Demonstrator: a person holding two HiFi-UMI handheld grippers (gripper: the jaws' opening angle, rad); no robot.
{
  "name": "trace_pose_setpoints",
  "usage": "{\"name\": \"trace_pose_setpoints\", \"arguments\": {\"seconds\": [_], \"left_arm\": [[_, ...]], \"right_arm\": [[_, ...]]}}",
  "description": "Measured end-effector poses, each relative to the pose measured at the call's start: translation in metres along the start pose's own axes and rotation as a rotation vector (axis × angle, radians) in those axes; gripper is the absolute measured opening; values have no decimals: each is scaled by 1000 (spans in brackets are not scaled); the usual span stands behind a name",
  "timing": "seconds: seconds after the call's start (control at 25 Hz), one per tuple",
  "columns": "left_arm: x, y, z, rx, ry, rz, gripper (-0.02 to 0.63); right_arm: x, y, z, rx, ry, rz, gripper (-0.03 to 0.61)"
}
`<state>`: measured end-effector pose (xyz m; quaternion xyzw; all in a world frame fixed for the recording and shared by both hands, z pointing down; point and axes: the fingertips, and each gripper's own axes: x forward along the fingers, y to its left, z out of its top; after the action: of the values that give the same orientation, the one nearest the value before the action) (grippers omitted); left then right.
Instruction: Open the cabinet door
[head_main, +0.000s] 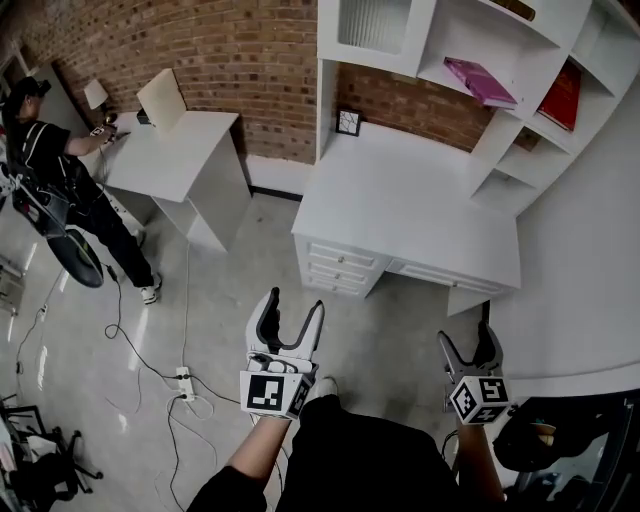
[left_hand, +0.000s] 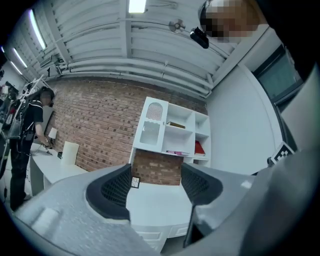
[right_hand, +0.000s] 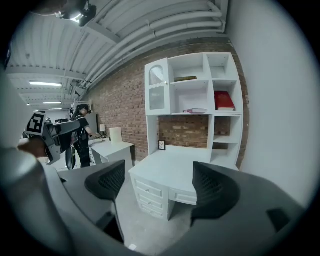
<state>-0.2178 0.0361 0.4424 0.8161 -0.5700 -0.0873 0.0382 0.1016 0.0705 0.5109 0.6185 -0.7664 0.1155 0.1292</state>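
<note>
Left gripper and right gripper gape empty; we should step closer and meet the cabinet door squarely.

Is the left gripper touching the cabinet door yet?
No, the left gripper hangs open and empty out in front of the desk, well apart from the cabinet door.

- The cabinet door is white, with an arched, ribbed panel.
- It stands upright and shut, high above the left end of the desk.
</note>
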Motion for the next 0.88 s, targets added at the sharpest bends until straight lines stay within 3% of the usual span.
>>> {"name": "trace_pose_setpoints", "arguments": {"seconds": [0.4, 0.68, 0.88], "left_arm": [[40, 33, -1, -18, 2, -68, 308], [43, 37, -23, -51, 35, -68, 308], [40, 36, -22, -31, 41, -64, 308]], "right_arm": [[38, 24, 15, -12, 9, -26, 419], [45, 30, 6, -30, 39, -12, 419], [53, 37, 6, -31, 41, 19, 419]]}}
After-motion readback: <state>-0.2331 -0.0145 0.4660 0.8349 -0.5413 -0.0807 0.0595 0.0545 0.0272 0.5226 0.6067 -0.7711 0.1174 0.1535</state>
